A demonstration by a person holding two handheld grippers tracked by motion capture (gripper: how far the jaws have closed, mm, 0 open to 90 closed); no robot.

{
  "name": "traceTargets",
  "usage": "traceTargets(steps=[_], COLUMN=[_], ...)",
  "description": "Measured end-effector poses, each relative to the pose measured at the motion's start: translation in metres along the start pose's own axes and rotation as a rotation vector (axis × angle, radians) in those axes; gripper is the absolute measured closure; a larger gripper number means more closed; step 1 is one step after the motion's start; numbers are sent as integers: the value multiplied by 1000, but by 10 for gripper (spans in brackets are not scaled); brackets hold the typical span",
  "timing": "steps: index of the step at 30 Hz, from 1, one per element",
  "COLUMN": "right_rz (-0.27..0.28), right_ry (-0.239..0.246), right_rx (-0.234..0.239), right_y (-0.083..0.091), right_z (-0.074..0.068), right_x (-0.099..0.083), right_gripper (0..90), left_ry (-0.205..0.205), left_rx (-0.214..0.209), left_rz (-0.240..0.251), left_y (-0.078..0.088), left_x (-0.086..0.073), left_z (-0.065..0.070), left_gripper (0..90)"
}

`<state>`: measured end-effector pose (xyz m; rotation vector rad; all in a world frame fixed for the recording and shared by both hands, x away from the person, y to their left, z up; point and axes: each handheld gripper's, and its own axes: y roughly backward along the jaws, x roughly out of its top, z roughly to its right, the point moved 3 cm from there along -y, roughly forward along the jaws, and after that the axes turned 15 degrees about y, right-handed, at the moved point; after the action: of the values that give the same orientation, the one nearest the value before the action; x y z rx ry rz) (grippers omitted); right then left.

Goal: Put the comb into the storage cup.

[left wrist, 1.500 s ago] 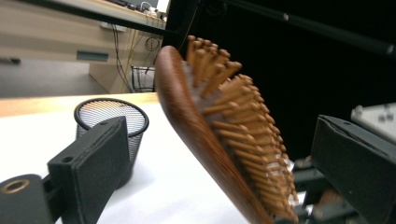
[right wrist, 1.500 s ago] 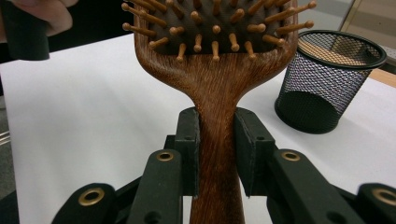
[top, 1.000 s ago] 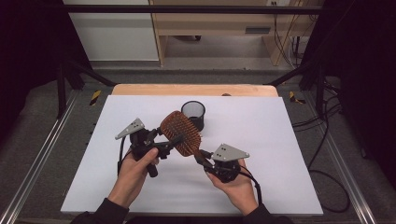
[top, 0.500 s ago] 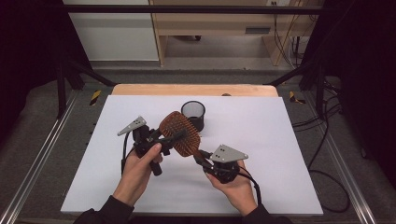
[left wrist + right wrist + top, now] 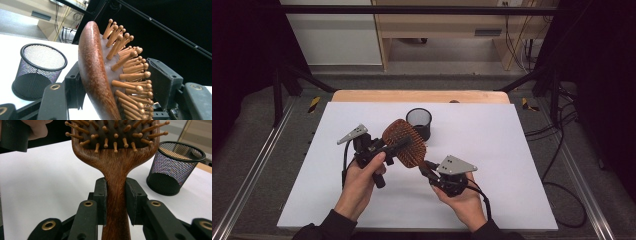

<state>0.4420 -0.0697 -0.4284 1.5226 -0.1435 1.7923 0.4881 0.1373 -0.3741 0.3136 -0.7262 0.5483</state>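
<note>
Two grippers are seen on one wooden hairbrush [image 5: 404, 144] in the high view: it is held above the white table [image 5: 512, 150], paddle head toward the left gripper [image 5: 388, 148], handle toward the right gripper [image 5: 426, 169], with a black mesh cup [image 5: 419, 123] just behind it. In the left gripper view, the head is seen edge-on between the jaws: reddish-brown rounded back, grey cushion, ball-tipped wooden pins. The jaws have just been closing; the back-side pad lies against the wood, and the pin-side pad [image 5: 162, 82] is met by the pin tips. In the right gripper view, the grained handle is pinched from both sides by the right gripper [image 5: 116, 201], just below the flare of the head.
</note>
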Motion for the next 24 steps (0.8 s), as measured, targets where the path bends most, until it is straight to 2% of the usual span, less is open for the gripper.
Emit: traceTargets(steps=[5,6,11,18,24], right_rz=[-6,-13,-26,-30,-31], right_ry=[2,4,6,-4,-19], right_rx=[4,2,5,23,36], right_y=[-1,-2,-5,-8,-9], right_z=[0,-1,-3,-5,-4], right_x=[-2,-3,-4,-6,-9], right_gripper=[729,729,729,729,728], left_ry=[5,8,10,26,23], left_rx=[-9,-11,1,15,15], left_rz=[-13,-15,-20,-18,-27], left_y=[0,0,0,1,-3], left_x=[-1,-1,-2,-4,-6], left_z=[0,0,4,4,6], left_gripper=[396,428,476,502,509])
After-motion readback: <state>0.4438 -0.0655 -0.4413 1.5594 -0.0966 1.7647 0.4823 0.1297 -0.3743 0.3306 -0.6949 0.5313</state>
